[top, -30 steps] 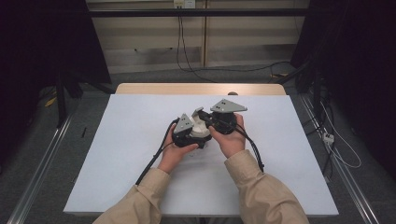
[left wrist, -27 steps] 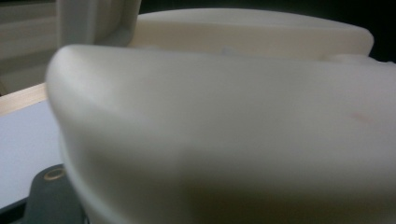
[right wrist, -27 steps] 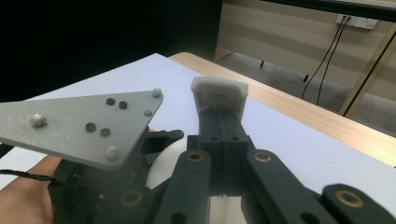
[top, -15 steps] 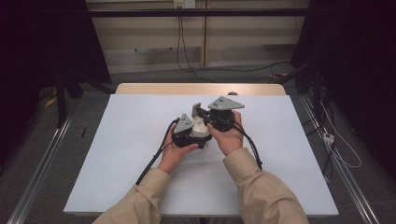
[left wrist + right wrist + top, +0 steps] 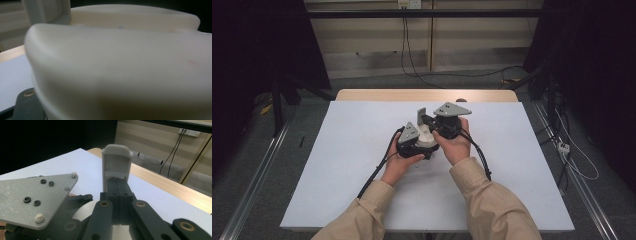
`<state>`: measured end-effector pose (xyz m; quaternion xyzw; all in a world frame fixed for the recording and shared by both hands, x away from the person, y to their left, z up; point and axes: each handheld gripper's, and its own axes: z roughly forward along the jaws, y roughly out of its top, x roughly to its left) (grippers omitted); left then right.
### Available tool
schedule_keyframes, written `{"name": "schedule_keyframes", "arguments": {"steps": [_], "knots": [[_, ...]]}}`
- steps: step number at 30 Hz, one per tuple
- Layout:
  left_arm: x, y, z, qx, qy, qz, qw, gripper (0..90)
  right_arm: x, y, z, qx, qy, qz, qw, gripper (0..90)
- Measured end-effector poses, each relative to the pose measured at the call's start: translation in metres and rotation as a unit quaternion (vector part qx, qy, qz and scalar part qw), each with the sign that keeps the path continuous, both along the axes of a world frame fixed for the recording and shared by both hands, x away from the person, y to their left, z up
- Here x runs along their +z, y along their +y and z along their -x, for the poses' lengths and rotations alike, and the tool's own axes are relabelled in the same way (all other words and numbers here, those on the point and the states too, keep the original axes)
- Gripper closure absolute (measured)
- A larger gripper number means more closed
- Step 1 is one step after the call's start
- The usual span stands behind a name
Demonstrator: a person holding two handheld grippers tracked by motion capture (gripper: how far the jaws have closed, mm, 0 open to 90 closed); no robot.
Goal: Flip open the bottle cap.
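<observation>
Well, in the high view both tools sit near the middle of the white table, and they are the things I am working with. The left hand holds the left tool. The right hand holds the right tool. The two tools are pressed close, side by side, with a cream round part between them. I cannot tell which tool it belongs to. Black cables trail back toward the sleeves.

In the left tool's view, the cream round part is very near and blurry. A bit of table peeks in at the left. I cannot tell if this tool is wide or narrow.

In the right tool's view, the right tool stands closed tight. Its two pale tips press flat together with nothing between them. The grey plate of the left tool is just beside it, low on the left.

I think a few things could go wrong. The tools are so close that a small turn could knock one against the other. The left camera is blocked, so moving that tool forward would be like walking with my eyes shut. The cables could also cross and tug if the hands swing apart fast.
</observation>
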<state>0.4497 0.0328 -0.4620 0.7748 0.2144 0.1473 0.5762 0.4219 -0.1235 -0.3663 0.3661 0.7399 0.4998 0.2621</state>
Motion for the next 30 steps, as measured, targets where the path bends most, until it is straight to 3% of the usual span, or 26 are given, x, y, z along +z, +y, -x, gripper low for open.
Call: {"name": "schedule_keyframes", "arguments": {"steps": [30], "knots": [[0.000, 0.001, -0.001, 0.000, 0.004, 0.001, 1.0000, 18.4, -0.007, 0.007, -0.014, -0.005, 0.003, 0.001, 1.0000, 90.0]]}}
